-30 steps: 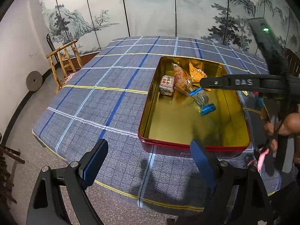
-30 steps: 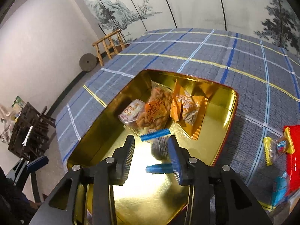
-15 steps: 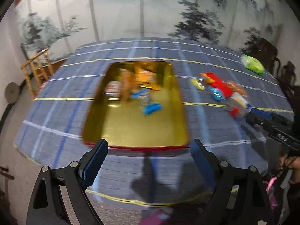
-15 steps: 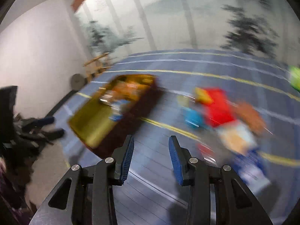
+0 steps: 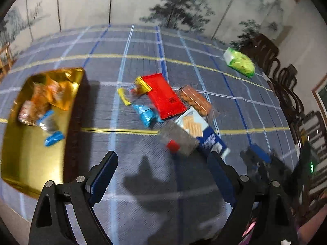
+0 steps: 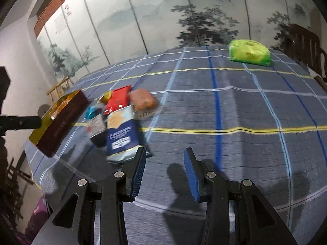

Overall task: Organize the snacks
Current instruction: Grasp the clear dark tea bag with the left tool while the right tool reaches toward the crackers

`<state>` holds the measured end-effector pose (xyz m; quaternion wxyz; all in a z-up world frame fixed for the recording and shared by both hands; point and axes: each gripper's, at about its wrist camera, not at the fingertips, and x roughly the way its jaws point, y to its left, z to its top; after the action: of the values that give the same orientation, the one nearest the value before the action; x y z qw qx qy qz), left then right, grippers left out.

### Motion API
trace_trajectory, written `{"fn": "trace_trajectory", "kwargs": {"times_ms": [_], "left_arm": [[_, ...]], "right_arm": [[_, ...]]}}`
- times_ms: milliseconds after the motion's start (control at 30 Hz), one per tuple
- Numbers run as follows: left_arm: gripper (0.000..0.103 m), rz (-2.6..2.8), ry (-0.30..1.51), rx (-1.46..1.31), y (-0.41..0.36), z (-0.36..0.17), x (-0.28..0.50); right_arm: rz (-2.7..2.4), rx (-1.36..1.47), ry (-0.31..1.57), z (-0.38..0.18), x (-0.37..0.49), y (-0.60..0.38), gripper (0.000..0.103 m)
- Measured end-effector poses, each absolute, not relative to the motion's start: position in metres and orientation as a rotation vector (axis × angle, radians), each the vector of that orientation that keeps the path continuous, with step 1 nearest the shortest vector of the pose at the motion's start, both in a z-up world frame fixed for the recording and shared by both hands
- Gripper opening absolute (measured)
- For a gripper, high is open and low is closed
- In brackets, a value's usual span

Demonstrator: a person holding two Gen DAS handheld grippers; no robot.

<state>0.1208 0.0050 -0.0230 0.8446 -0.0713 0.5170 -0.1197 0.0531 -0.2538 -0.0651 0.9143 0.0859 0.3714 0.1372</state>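
Your right gripper [image 6: 164,171], jaws released and empty, has left the gold tin [image 5: 32,159] where it hovered a second ago and now hangs over the checked table [image 6: 235,106], just beside the blue biscuit pack [image 6: 120,136]. Your left gripper [image 5: 161,179], jaws likewise spread and empty, now faces the snack pile: red packet [image 5: 165,96], cyan packet [image 5: 146,115]. The green bag [image 5: 240,62] lies well apart.

Left gripper [image 5: 162,181] fingers spread wide and empty, right gripper [image 6: 164,173] fingers parted, also empty
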Motion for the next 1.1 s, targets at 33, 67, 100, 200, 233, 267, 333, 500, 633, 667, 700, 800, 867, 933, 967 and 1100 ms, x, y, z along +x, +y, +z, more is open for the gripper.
{"fn": "trace_trajectory", "kwargs": {"times_ms": [33,67,100,200,233,267,333,500,633,667,700,800,867,933,967,1100], "left_arm": [[0.087,-0.253,1.121,-0.193,-0.001,-0.03,0.132],[0.087,-0.244,1.143,-0.22,-0.003,-0.035,0.139],[0.086,-0.221,1.177,-0.257,-0.006,-0.043,0.148],[0.083,-0.198,1.216,-0.345,-0.01,-0.056,0.16],[0.083,-0.182,1.229,-0.355,-0.013,-0.06,0.165],[0.083,-0.163,1.243,-0.356,-0.016,-0.064,0.168],[0.08,-0.154,1.255,-0.364,-0.02,-0.07,0.171],[0.066,-0.111,1.264,-0.355,-0.026,-0.082,0.177],[0.064,-0.093,1.25,-0.352,-0.027,-0.083,0.176],[0.058,-0.085,1.248,-0.341,-0.028,-0.083,0.175],[0.054,-0.072,1.246,-0.328,-0.028,-0.084,0.174],[0.043,-0.089,1.255,-0.308,-0.026,-0.084,0.17],[0.034,-0.098,1.274,-0.267,-0.022,-0.083,0.164],[0.032,-0.079,1.273,-0.199,-0.015,-0.082,0.156],[0.032,-0.061,1.272,-0.165,-0.01,-0.082,0.153],[0.031,-0.086,1.279,-0.177,0.007,-0.082,0.151]], "right_arm": [[0.286,0.183,0.761,-0.066,0.052,-0.256,0.04],[0.292,0.191,0.757,-0.067,0.053,-0.258,0.04],[0.298,0.199,0.756,-0.069,0.054,-0.261,0.04],[0.327,0.218,0.74,-0.068,0.055,-0.261,0.04],[0.335,0.218,0.737,-0.069,0.055,-0.262,0.04],[0.344,0.22,0.737,-0.069,0.056,-0.261,0.04],[0.361,0.229,0.736,-0.07,0.056,-0.262,0.04],[0.39,0.275,0.722,-0.071,0.055,-0.267,0.041],[0.402,0.309,0.707,-0.071,0.053,-0.273,0.043],[0.403,0.314,0.705,-0.071,0.053,-0.273,0.043],[0.404,0.317,0.704,-0.071,0.053,-0.274,0.044],[0.406,0.324,0.702,-0.07,0.053,-0.275,0.046],[0.405,0.331,0.699,-0.07,0.053,-0.276,0.047],[0.402,0.337,0.7,-0.07,0.053,-0.277,0.048],[0.401,0.339,0.7,-0.07,0.052,-0.278,0.049],[0.413,0.301,0.719,-0.068,0.055,-0.271,0.051]]}}
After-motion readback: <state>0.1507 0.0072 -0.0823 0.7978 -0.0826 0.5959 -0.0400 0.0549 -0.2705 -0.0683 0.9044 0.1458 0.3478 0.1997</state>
